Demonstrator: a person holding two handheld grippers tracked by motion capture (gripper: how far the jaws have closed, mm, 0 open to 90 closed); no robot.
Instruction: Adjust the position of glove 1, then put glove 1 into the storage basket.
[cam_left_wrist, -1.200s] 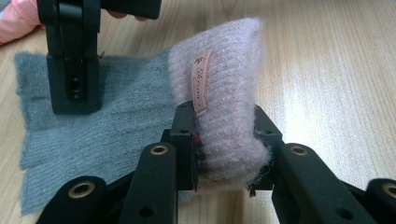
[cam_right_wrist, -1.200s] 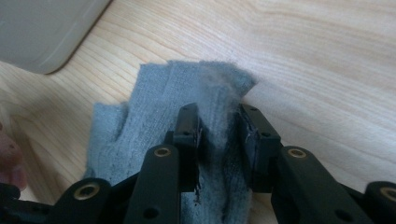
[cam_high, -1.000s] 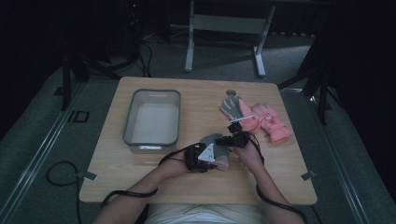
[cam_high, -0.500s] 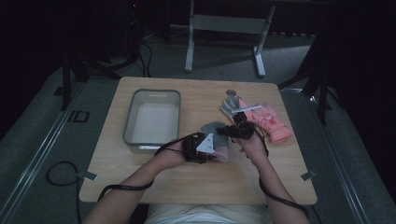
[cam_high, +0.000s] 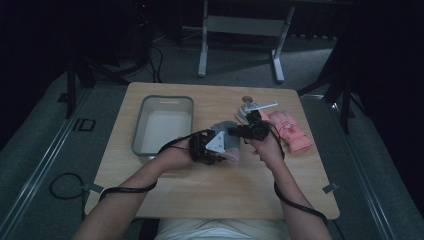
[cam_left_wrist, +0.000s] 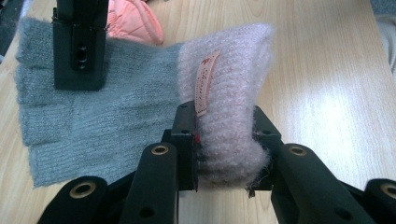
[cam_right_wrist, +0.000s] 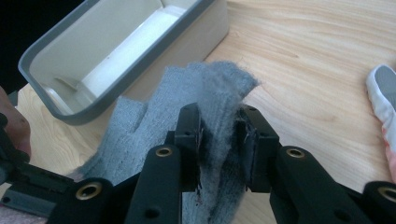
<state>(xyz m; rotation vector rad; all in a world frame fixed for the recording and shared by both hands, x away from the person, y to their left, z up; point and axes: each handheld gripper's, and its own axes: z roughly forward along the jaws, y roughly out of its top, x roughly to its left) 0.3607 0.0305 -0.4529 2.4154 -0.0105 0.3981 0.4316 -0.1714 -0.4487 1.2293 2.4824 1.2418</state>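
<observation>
Dim recording lab: lone wooden table (cam_high: 150, 200) on grey floor, stand legs (cam_high: 240, 50), trailing cables (cam_high: 60, 185).

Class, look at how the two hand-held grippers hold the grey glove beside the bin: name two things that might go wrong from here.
1. The right hand-held gripper pinches only the finger end of the grey glove, so the knit might slip out.
2. The left hand-held gripper clamps the fluffy pink cuff; pulling the two ends apart may stretch the glove, or its slack middle could catch on the rim of the bin close by.
</observation>
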